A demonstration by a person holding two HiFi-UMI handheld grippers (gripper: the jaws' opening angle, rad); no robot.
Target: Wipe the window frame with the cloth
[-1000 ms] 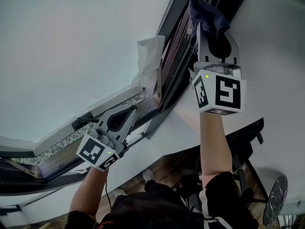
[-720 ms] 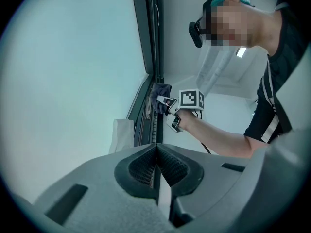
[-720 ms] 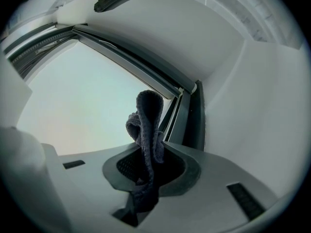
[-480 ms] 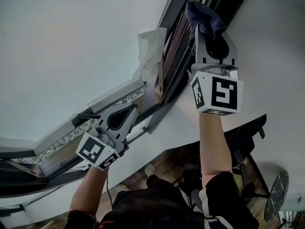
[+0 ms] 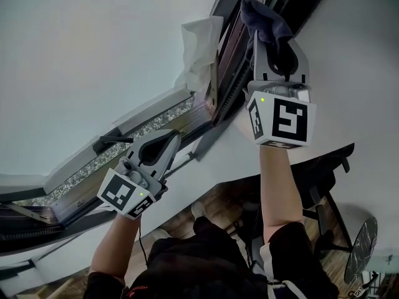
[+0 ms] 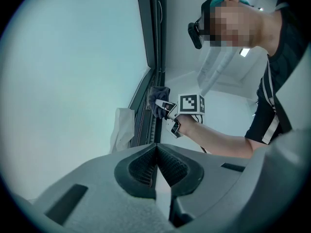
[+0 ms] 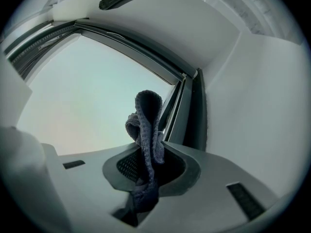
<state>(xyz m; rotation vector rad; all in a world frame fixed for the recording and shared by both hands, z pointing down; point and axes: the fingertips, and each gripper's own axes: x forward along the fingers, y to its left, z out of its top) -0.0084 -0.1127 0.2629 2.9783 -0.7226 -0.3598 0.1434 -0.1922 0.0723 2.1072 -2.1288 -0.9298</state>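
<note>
Right gripper: jaws clenched on dark cloth, bunched end left proud of the tips, evidently so fabric rather than plastic meets the window frame; left gripper: jaws closed, empty, held low beside the frame, apparently idle.

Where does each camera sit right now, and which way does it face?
Head view: on the person's head, facing down at the window frame; shows both forearms, the left gripper, and the right gripper shut on the cloth.
Left gripper view: on the left gripper, looking past its shut, empty jaws along the window frame toward the right gripper and its forearm.
Right gripper view: on the right gripper, looking past the clamped cloth at the glass and window frame.
Shared: cloth and window frame show in all three.
</note>
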